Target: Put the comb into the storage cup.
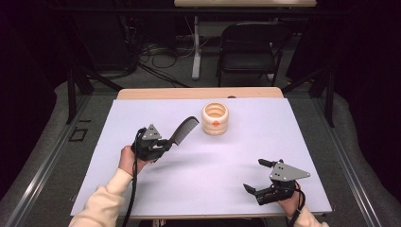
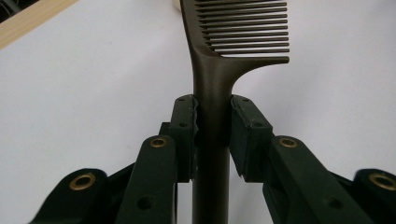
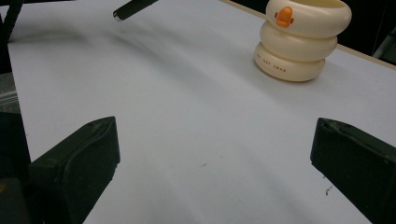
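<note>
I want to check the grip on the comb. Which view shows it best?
The left gripper view: the comb handle sits clamped between the left gripper pads. The high view shows it small and raised; the right gripper view catches just its handle end.

The white table top [image 1: 208,175] lies bare between the two hands — a wide open lane across its middle and near edge. The one standing obstacle is the cream ringed cup [image 1: 215,118] with an orange duck mark, toward the far edge at centre. The black comb [image 1: 183,131], clamped by its handle in the left gripper [image 1: 163,144], juts up toward that cup — a narrow gap stays between them. The right gripper [image 1: 257,176], jaws spread wide, has bare surface ahead.
</note>
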